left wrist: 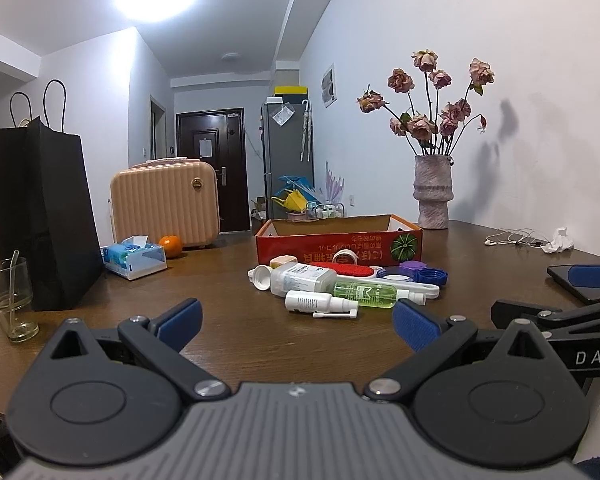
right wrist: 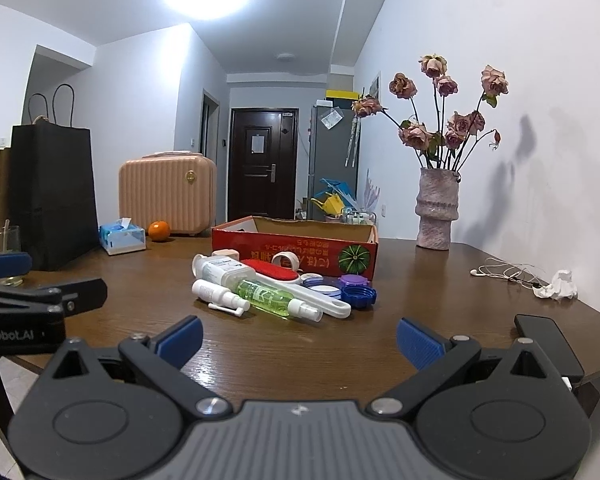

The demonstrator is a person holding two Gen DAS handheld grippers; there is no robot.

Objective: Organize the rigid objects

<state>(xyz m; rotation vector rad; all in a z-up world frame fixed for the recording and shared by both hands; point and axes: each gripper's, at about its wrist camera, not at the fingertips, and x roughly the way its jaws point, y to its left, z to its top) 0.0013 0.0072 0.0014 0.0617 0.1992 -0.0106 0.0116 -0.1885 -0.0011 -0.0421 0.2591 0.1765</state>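
A pile of small items lies on the brown table (left wrist: 228,344) in front of a red cardboard box (left wrist: 332,242): a white spray bottle (left wrist: 316,303), a green bottle (left wrist: 366,292), a clear bottle (left wrist: 300,278), a red brush (left wrist: 346,271), a blue lid (left wrist: 430,276) and a purple lid (left wrist: 414,267). My left gripper (left wrist: 296,322) is open and empty, short of the pile. My right gripper (right wrist: 300,338) is open and empty, also short of the pile: white spray bottle (right wrist: 220,294), green bottle (right wrist: 270,298), box (right wrist: 296,250).
A black paper bag (left wrist: 46,216), a glass (left wrist: 10,294), a tissue pack (left wrist: 134,258) and an orange (left wrist: 170,246) stand on the left. A vase of dried roses (left wrist: 432,192), earphones (left wrist: 516,238) and a black phone (right wrist: 548,344) are on the right.
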